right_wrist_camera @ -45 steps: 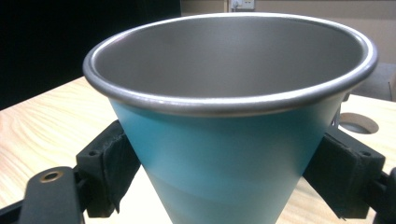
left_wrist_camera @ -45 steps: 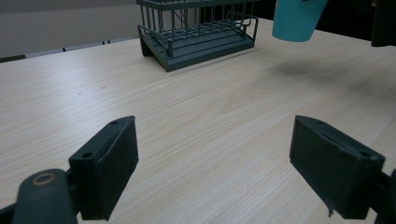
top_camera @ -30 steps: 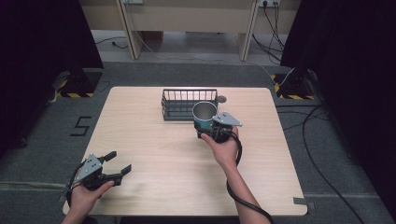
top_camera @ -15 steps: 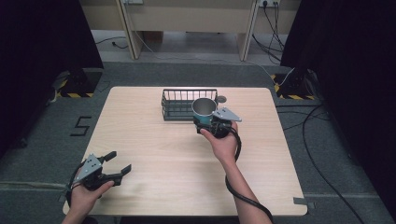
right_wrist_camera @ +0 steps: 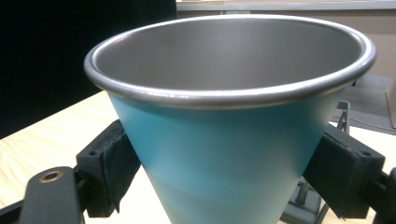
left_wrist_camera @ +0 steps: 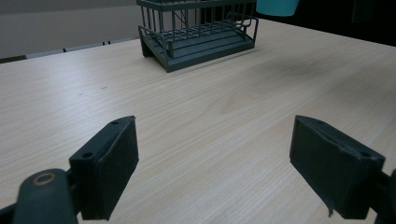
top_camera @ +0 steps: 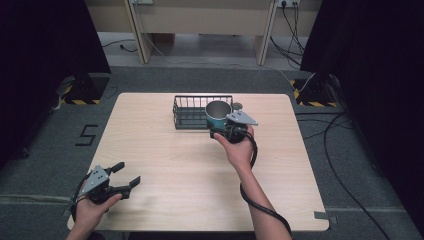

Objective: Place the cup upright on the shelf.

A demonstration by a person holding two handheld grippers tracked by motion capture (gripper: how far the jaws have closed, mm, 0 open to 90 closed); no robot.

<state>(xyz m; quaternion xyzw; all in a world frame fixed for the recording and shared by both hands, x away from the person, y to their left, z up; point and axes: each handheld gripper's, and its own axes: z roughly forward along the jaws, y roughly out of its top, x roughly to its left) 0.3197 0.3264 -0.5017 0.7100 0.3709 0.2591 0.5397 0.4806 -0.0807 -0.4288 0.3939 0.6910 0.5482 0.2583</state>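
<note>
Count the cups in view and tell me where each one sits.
1. A teal cup with a bare metal inside is clamped in the right hand-held gripper, raised at the right end of the wire basket. The basket's floor looks bare, though the cup hides its right end.

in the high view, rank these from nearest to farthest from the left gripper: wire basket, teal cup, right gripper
1. wire basket, at the table's far middle, up and right of the left gripper.
2. teal cup, at the basket's right end.
3. right gripper, clamped on the cup, farther right; nearly level with the cup, a close call.
</note>
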